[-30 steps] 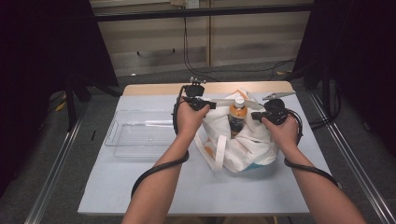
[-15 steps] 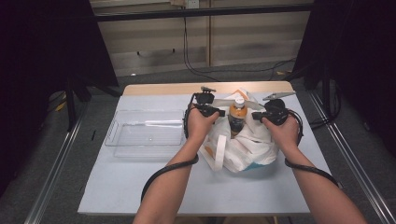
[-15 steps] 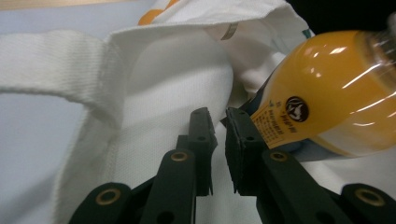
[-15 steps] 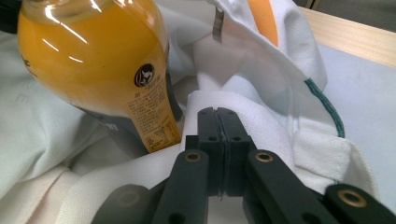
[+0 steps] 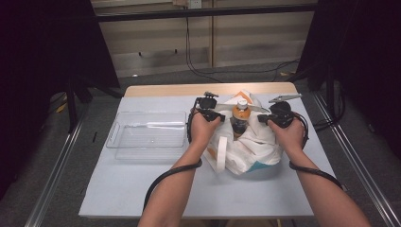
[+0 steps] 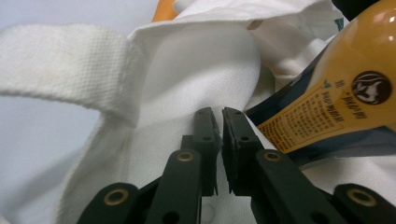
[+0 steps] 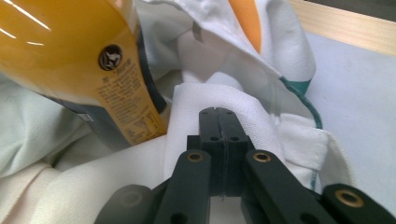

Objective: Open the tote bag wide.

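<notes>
Left of the bag [image 5: 250, 146] I see an empty clear tray [image 5: 146, 135] on the surface [image 5: 142, 189]. My left gripper [image 6: 220, 116] has just been closing, its jaws nearly together on bag cloth. An orange bottle [image 5: 239, 116] stands in the bag, its label print too small to read. My right gripper [image 7: 219, 114] is clamped tight on the bag's strap [image 7: 210, 100].

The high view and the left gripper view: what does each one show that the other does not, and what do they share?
The high view alone gives the clear plastic tray beside the bag, the table, both forearms and the right gripper. The left gripper view alone gives the printed label on the bottle and the bag's woven handle strap close up. Both share the white cloth bag and the orange bottle standing in it.
</notes>
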Motion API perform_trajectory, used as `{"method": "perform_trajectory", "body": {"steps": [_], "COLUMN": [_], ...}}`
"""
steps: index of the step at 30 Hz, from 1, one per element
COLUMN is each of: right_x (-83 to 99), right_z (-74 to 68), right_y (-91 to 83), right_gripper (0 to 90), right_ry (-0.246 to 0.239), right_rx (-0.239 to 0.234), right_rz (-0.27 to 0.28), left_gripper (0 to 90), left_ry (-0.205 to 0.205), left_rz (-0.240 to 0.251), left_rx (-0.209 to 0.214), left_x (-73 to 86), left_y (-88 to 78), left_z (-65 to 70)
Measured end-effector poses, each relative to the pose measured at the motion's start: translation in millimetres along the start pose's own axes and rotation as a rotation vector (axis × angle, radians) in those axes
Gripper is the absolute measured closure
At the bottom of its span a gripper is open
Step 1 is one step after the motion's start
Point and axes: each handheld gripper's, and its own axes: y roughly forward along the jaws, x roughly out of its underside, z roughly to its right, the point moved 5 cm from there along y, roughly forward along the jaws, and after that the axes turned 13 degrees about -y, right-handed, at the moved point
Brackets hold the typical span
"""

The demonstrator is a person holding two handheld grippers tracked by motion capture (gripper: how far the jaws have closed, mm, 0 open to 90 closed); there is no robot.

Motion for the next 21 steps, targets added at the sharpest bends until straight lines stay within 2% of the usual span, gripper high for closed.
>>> {"method": "perform_trajectory", "body": {"steps": [2, 3, 4, 6, 7, 10, 11, 14, 16, 21], "right_x": [1.5, 2.8, 4.2, 6.3, 7.8, 11.8, 14.0, 19.0, 20.2, 18.6], "right_z": [1.8, 3.1, 3.9, 3.7, 4.9, 5.9, 7.1, 9.6, 9.6, 8.3], "right_y": [0.5, 1.3, 2.1, 3.8, 5.3, 8.2, 9.2, 11.7, 11.6, 7.3], "right_gripper": [90.0, 90.0, 90.0, 90.0, 90.0, 90.0, 90.0, 90.0, 90.0, 90.0], "right_ry": [0.006, 0.007, 0.012, 0.023, 0.014, 0.03, 0.039, 0.064, 0.079, 0.065], "right_rx": [0.002, 0.003, 0.007, 0.006, 0.01, 0.007, 0.008, -0.001, -0.004, -0.004], "right_rz": [-0.002, -0.006, -0.009, -0.013, -0.015, -0.021, -0.026, -0.024, -0.014, -0.001], "left_gripper": [85.1, 85.1, 85.1, 85.1, 85.2, 85.4, 85.4, 85.4, 85.4, 84.6], "left_ry": [0.005, -0.013, 0.003, -0.008, -0.008, -0.001, -0.013, -0.006, -0.016, -0.024], "left_rz": [-0.006, 0.005, -0.008, -0.001, -0.001, -0.014, -0.009, -0.017, -0.009, -0.004], "left_rx": [-0.001, 0.002, -0.002, 0.0, -0.001, -0.004, -0.003, -0.005, -0.002, 0.002], "left_x": [1.0, 1.4, 2.2, 3.1, 3.3, 4.7, 5.0, 6.5, 7.5, 8.6], "left_y": [-0.1, 0.5, -0.3, 0.8, 0.8, -0.1, 0.3, 0.0, 0.6, -0.3], "left_z": [-1.8, -1.3, -3.1, -3.0, -3.6, -6.5, -6.4, -7.6, -8.0, -7.1]}}
